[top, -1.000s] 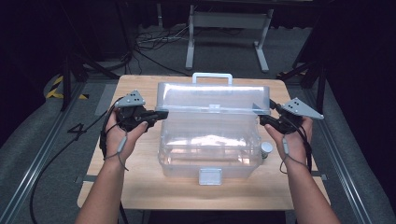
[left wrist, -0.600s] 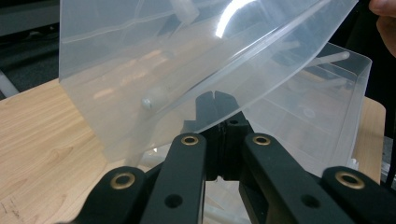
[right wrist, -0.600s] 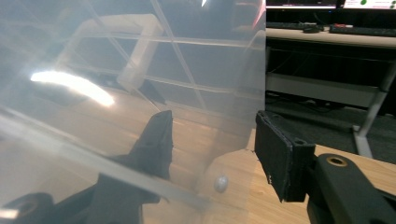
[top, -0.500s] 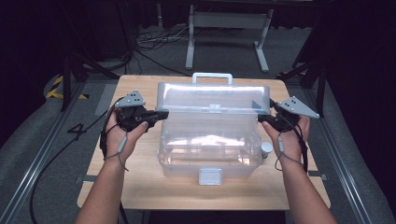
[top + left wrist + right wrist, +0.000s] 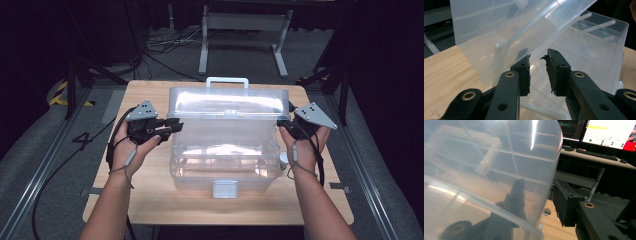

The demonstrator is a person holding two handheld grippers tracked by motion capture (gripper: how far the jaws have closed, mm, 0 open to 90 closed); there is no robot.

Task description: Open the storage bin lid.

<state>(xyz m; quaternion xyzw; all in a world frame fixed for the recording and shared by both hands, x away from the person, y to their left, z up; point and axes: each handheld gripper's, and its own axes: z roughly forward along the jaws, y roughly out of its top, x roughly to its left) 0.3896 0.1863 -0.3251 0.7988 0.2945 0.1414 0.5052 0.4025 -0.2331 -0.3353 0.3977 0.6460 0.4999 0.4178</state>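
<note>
While both grippers sit at the lid's [image 5: 227,102] two ends, the job in hand looks like swinging that lid on the box [image 5: 225,160], which stands mid-table [image 5: 150,200].

Left gripper [image 5: 170,125] is at the lid's left end. In the left gripper view its jaws stand a little apart with the lid's edge [image 5: 524,27] just beyond the tips; can't tell if they touch it, prob. not clamped. Right gripper [image 5: 282,124] is at the lid's right end. In the right gripper view one jaw is behind the clear lid wall [image 5: 499,170] and the other outside it, so they straddle the edge, w/ a visible gap on the outer side; not pinched tight as far as I can tell.

Handling, as a judgement: thin clear plastic, light, smooth so likely slippery under the pads, and flexy, so it'll prob. twist if lifted from one end only. Best hold = the short end edges, both sides at once, even lift. The white handle [image 5: 227,81] at the lid's far side is another option but needs a free gripper.

Count: 1 box, 1 lid, 1 handle, 1 front latch [image 5: 225,188], 2 grippers, plus 1 small round thing [image 5: 283,158] just right of the box, too small to ID.
</note>
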